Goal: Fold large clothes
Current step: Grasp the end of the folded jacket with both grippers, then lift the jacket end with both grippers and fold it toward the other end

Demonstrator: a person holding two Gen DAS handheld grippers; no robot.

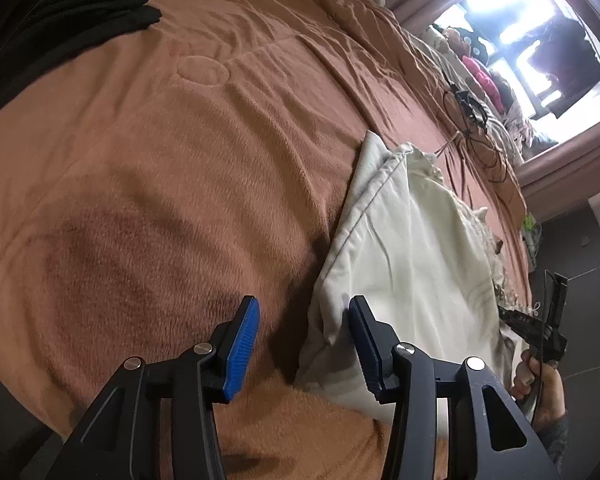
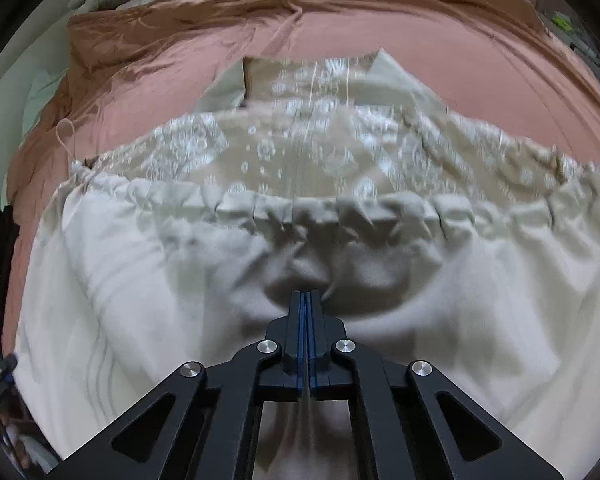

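The right gripper (image 2: 307,294) is pressed together, pinching the cream dress (image 2: 140,280) just below its gathered waist. The dress lies on the brown blanket (image 1: 160,160). At the dress's side edge, the left gripper (image 1: 302,312) is spread, holding nothing. A one-sided pull could drag the dress crooked.

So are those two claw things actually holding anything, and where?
The right gripper is shut on the cream dress, pinching a fold of plain fabric just below its gathered seam. The left gripper is open, holding nothing.
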